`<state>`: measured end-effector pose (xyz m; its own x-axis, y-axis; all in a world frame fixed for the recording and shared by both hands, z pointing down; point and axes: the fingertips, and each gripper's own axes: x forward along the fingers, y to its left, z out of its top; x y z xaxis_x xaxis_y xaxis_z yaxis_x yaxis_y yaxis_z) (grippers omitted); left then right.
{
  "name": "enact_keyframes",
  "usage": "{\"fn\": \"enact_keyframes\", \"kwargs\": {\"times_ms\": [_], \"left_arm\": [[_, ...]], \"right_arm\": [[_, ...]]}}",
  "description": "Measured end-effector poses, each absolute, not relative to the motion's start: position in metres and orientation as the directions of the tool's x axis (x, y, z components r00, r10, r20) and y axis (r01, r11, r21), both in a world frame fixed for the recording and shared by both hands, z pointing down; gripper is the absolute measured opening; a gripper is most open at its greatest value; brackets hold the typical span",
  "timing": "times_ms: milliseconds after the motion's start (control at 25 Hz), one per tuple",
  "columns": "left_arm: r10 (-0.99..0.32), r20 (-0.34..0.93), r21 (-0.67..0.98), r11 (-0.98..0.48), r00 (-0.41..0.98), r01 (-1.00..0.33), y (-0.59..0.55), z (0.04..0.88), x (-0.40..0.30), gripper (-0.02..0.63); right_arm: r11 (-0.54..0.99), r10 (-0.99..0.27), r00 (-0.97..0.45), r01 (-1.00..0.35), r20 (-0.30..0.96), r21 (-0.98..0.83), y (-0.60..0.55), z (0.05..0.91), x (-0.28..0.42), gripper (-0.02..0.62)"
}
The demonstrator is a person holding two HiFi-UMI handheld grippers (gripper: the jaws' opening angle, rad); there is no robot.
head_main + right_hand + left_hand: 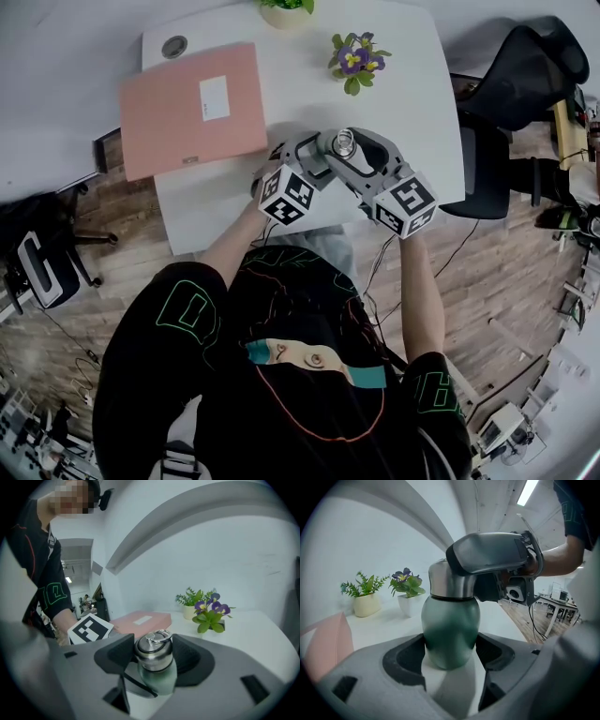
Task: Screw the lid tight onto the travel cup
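The travel cup (451,630) has a dark green body and stands upright on the white table (412,84). My left gripper (450,656) is shut on that body, with both pads against its sides. A steel lid (153,649) with a small ring on top sits on the cup's neck. My right gripper (154,662) comes in from the other side and is shut on the lid, one pad on each side. In the head view both grippers meet at the lid (345,142) near the table's front edge.
A pink folder (192,108) lies to the left of the cup. A pot of purple flowers (356,61) and a green plant (286,9) stand at the back. A black chair (525,75) stands to the right of the table.
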<state>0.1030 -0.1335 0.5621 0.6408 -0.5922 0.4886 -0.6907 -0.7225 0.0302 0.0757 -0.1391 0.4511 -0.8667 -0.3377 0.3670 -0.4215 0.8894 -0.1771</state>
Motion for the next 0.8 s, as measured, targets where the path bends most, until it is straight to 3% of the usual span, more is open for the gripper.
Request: {"fn": "enact_keyframes", "kwargs": {"times_ms": [480, 800], "left_arm": [[-0.595, 0.495, 0.026, -0.719, 0.633, -0.695, -0.134, 0.561, 0.103, 0.35], [-0.597, 0.498, 0.022, -0.716, 0.629, -0.698, -0.134, 0.561, 0.103, 0.35]], "right_arm": [[0.695, -0.634, -0.717, -0.693, 0.291, -0.193, -0.144, 0.449, 0.083, 0.256], [0.604, -0.732, -0.636, -0.772, 0.244, -0.198, -0.143, 0.451, 0.087, 0.253]]}}
